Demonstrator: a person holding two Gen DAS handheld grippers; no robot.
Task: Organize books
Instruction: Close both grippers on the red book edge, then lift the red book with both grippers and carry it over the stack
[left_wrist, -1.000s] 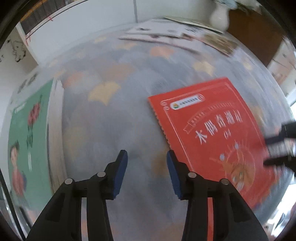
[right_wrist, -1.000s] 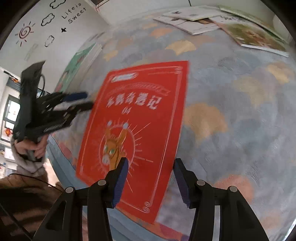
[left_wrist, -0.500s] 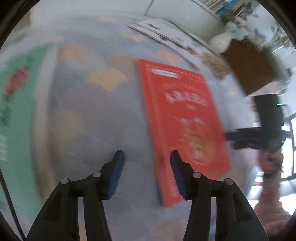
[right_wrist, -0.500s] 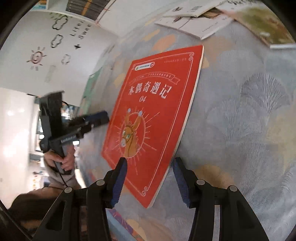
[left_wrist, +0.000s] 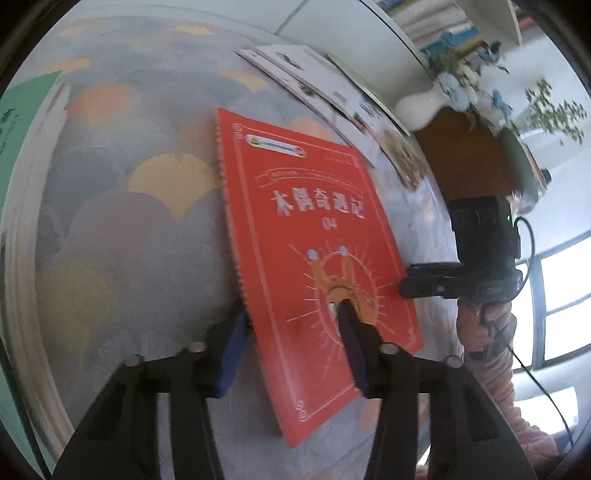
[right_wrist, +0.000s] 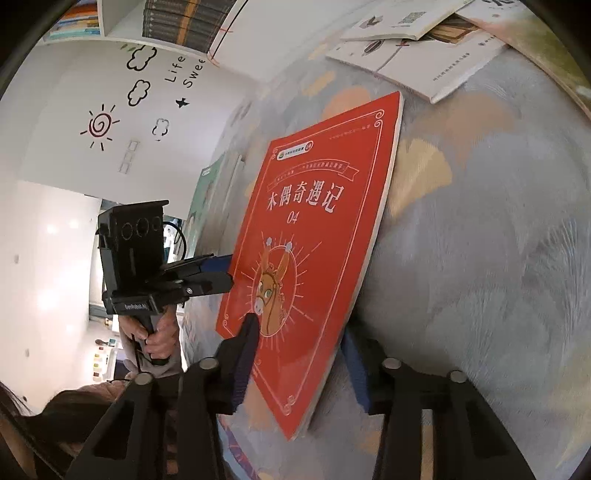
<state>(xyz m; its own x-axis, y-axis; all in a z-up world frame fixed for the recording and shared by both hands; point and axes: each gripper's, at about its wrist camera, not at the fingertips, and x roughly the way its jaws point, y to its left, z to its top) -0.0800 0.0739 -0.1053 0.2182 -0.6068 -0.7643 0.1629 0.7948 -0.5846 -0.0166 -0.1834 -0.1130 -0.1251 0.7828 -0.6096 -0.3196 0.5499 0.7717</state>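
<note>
Green book: at the far left edge you have a green-covered book (left_wrist: 18, 122) lying flat on the patterned carpet (left_wrist: 122, 221), well apart from the one in hand. It looks like the start of the pile, though that is my guess.
Left gripper: your left gripper (left_wrist: 291, 347) has just been closing and now pinches the red book (left_wrist: 314, 258) at its spine-side edge, one pad (left_wrist: 231, 354) under the book and the other on the cover by the donkey drawing.
Red book: it is between your two grippers, near edge tilted up off the carpet, far edge apparently down on it.
Right gripper: your right gripper (right_wrist: 299, 362) has also just been closing and is clamped on the opposite long edge of the red book (right_wrist: 317, 221), one pad (right_wrist: 245, 354) on the cover and the other behind the edge.
Loose books: at the far right, several thin pale booklets (right_wrist: 417, 48) lie overlapped on the carpet beside a book with a greenish picture cover (left_wrist: 397, 147); none has been gathered.
Progress: early, by my reading. You have one book gripped but not yet placed, and the far scatter is untouched.
Left to do: carry the red book over to the green one, square it up, then go for the rest.
</note>
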